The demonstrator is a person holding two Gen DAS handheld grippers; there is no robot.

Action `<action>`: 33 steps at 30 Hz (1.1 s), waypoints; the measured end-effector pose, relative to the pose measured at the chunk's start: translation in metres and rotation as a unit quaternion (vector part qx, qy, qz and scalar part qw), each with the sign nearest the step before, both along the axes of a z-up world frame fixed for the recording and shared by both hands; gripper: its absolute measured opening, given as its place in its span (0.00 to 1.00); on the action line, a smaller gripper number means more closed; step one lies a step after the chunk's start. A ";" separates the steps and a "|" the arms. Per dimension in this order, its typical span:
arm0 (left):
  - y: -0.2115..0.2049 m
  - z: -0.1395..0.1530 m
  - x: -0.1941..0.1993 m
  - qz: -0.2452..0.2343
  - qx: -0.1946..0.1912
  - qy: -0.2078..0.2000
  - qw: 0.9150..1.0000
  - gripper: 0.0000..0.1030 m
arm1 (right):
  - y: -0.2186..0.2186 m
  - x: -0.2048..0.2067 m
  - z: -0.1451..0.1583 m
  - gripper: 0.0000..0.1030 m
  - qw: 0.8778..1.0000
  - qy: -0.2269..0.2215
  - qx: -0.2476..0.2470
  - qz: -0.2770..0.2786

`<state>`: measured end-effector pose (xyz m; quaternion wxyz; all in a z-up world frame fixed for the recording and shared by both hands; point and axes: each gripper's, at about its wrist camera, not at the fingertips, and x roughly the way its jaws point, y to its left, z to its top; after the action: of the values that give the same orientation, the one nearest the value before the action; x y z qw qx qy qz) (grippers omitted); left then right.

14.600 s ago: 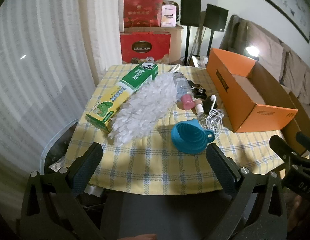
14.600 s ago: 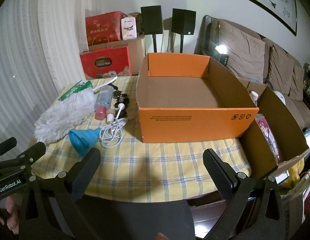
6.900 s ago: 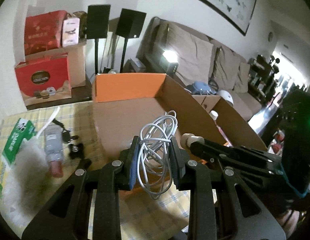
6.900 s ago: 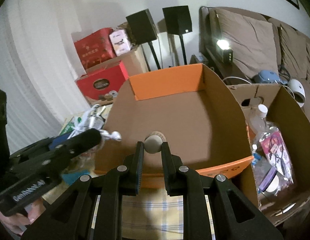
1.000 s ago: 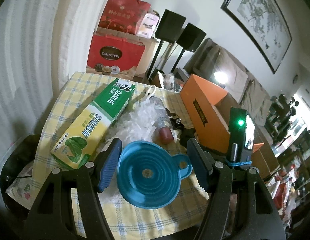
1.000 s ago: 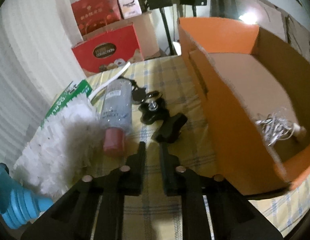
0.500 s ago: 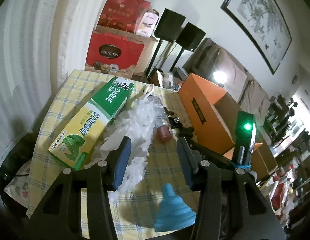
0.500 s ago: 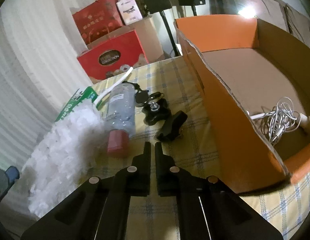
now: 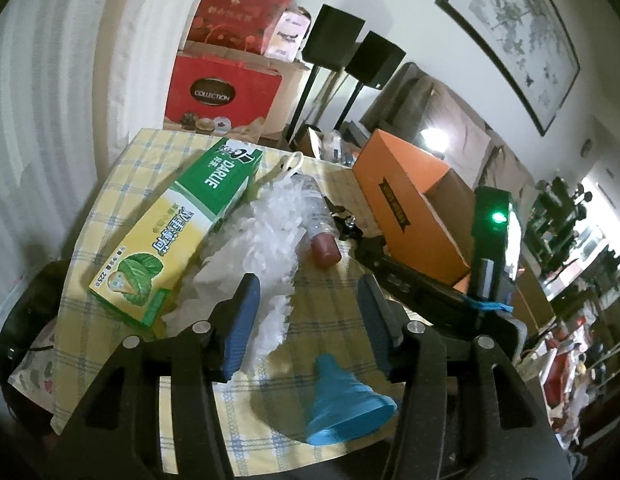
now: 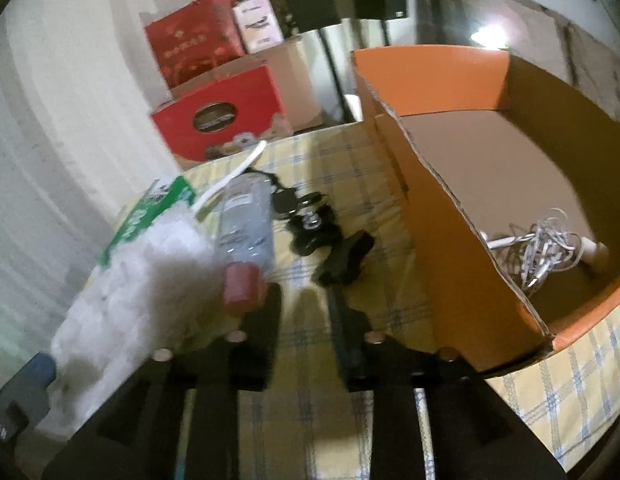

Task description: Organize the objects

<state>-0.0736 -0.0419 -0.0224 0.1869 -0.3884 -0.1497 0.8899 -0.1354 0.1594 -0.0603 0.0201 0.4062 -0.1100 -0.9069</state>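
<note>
Nearest thing is the blue funnel (image 9: 342,400), sitting on the table (image 9: 110,184) spout-up and a bit tilted, just under the left gripper (image 9: 310,316). Those fingers have just been opening and there's nothing between them, so the funnel is loose. It looks like soft ribbed silicone: light, squishy, probably collapses if you pinch the cone. I'd go for the rim instead.

The right gripper (image 10: 304,320) has also just been opening, fingers released over bare cloth. The clear bottle (image 10: 244,216) lies on its side with its red cap just beside the left-hand finger. It's round and smooth, so I'd guess it rolls or slips; take it across the body, not the cap. A small black clip (image 10: 346,258) sits just ahead, stiff and easy to take.

The white duster (image 9: 266,236) is fluff, so I'd take it by the handle. Past it is the green toothpaste box (image 9: 178,232), and the orange box (image 10: 438,216) already has the white cable (image 10: 542,248) in it.
</note>
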 end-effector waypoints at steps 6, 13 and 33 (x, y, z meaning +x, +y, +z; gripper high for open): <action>-0.003 -0.001 -0.001 0.002 0.002 -0.001 1.000 0.47 | -0.002 -0.014 -0.003 0.30 0.999 0.013 0.024 -0.043; -0.011 -0.005 -0.004 0.005 0.009 -0.007 1.000 0.47 | -0.005 -0.027 -0.018 0.30 0.999 -0.013 0.031 -0.022; 0.016 -0.008 0.029 -0.062 -0.017 -0.014 0.998 0.65 | -0.008 0.008 0.018 0.39 0.993 -0.031 0.031 0.109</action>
<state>-0.0449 -0.0255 -0.0309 0.2328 -0.4125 -0.1129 0.8734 -0.1275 0.1515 -0.0423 0.1026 0.4438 -0.0370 -0.8895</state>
